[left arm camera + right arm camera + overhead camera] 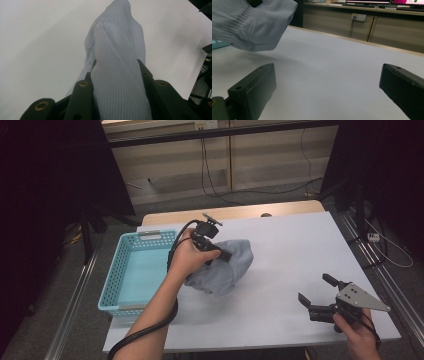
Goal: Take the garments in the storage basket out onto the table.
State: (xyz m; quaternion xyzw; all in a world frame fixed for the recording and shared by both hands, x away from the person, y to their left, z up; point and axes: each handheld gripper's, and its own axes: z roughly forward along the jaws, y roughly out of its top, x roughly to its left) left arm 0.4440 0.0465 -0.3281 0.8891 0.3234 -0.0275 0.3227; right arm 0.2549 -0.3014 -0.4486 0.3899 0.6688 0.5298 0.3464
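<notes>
A pale blue-grey ribbed garment (225, 267) hangs bunched over the white table (295, 250), just right of the basket. My left gripper (220, 254) is shut on its top fold, and the cloth (117, 75) runs up between both black jaws in the left gripper view. My right gripper (316, 291) rests low at the table's front right, held by a hand, jaws wide apart with nothing between them (327, 85). The garment's hem (254, 25) hangs above the table at the upper left of the right gripper view.
A light blue perforated basket (112, 285) stands empty at the table's left edge. Beyond the far edge are a floor with cables (210, 175) and dark stands on both sides. Bare tabletop lies between the garment and the right gripper.
</notes>
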